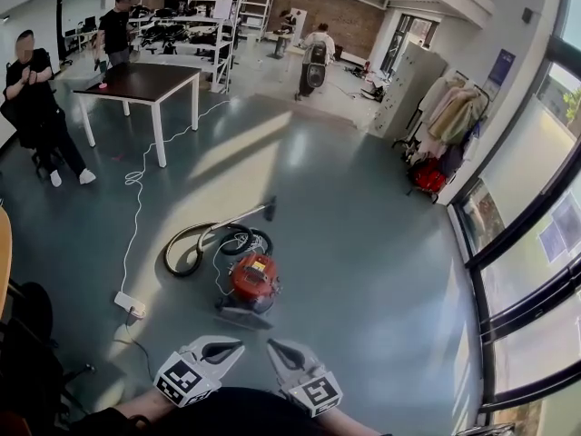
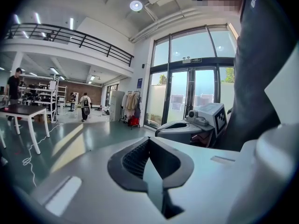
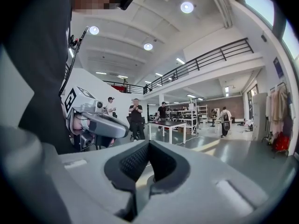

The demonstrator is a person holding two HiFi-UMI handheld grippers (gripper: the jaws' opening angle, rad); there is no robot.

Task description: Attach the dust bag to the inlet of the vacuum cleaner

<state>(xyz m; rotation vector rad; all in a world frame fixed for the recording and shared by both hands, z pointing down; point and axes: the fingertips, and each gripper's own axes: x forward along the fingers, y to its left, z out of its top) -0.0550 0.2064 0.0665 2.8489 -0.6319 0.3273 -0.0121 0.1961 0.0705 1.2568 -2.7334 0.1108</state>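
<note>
A red vacuum cleaner (image 1: 252, 280) sits on the grey floor ahead of me. Its grey hose (image 1: 186, 246) lies coiled to the left, and the wand (image 1: 248, 213) points away. I see no dust bag in any view. My left gripper (image 1: 238, 343) and right gripper (image 1: 271, 345) are held side by side at the bottom of the head view, short of the vacuum. Both are shut with nothing between the pads. In the left gripper view the left gripper (image 2: 148, 140) points over open floor, with the right gripper (image 2: 187, 129) beside it. The right gripper view shows the right gripper (image 3: 149, 143) shut and the left gripper (image 3: 96, 122) alongside.
A white power strip (image 1: 130, 304) and its cable (image 1: 137, 203) lie left of the vacuum. A dark-topped table (image 1: 145, 84) stands at the back left with people near it. A coat rack (image 1: 449, 116) and glass wall (image 1: 531, 243) line the right. A black chair (image 1: 32, 334) is near left.
</note>
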